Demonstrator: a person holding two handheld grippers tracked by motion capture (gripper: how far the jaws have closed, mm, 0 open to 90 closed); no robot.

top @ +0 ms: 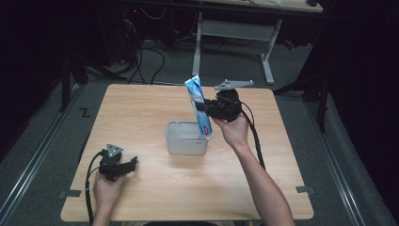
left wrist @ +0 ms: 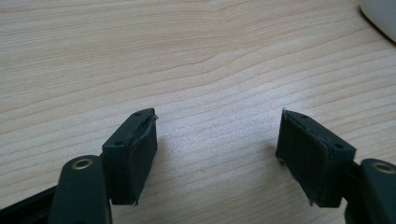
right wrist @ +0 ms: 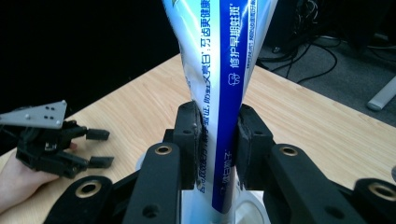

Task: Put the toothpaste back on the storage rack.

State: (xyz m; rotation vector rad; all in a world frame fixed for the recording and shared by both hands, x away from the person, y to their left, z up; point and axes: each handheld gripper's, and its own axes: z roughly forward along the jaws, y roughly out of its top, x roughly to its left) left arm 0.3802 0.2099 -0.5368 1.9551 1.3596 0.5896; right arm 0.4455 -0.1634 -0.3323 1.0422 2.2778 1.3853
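Right gripper [right wrist: 217, 140] is clamped mid-tube [right wrist: 219, 70], looks light and squishy so it'll probably flex, left gripper [left wrist: 217, 154] just gaping.

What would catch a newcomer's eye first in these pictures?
The blue-and-white toothpaste tube, clamped in the right gripper, stands out: it tilts over the table's middle with its lower end at the right side of the white box. Next comes the left gripper, resting open on the bare wood of the table near its front left corner.
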